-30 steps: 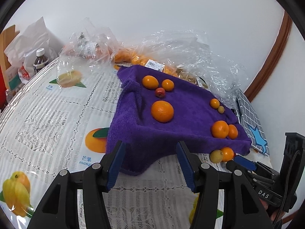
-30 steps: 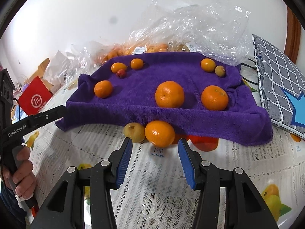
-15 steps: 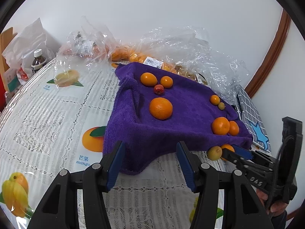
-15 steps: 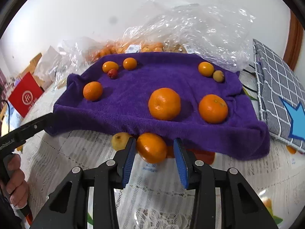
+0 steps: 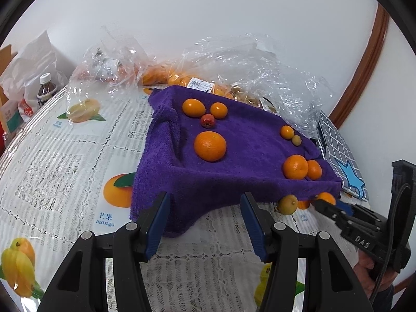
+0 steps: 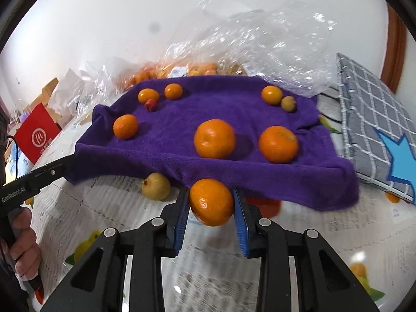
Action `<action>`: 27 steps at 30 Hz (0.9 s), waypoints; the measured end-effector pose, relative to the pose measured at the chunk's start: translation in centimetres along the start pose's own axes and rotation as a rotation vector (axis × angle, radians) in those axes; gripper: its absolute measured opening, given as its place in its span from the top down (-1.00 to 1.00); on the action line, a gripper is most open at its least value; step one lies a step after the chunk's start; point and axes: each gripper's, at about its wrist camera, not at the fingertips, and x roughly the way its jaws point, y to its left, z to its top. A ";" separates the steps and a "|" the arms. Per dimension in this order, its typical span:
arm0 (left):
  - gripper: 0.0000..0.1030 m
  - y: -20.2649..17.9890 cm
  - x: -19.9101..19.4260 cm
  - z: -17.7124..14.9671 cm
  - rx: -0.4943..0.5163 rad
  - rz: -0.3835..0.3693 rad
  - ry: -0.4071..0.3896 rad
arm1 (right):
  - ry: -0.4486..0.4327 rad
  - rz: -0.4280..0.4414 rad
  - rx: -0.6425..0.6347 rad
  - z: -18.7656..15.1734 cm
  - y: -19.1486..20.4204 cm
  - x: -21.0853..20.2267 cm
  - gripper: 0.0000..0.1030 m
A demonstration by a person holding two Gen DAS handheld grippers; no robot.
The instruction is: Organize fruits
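Seven fruits sit on the purple towel [image 6: 182, 119]; right gripper [image 6: 211, 205] closing on a mandarin [image 6: 211, 202] before it, left gripper [image 5: 205, 223] half-open, empty.

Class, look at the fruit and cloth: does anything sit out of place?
Yes. A yellow-green fruit lies off the purple towel on the tablecloth, while the right tool is closing around an orange there.

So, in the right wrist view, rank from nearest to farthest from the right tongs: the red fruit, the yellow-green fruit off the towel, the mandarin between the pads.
1. Mandarin, between the closing right tongs.
2. Yellow-green fruit, just left, on the tablecloth.
3. Red fruit, far left on the towel.
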 end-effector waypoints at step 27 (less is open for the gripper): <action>0.55 -13.2 5.8 -2.4 0.238 -0.173 0.224 | -0.065 -0.037 0.181 -4.5 -11.2 -6.0 0.36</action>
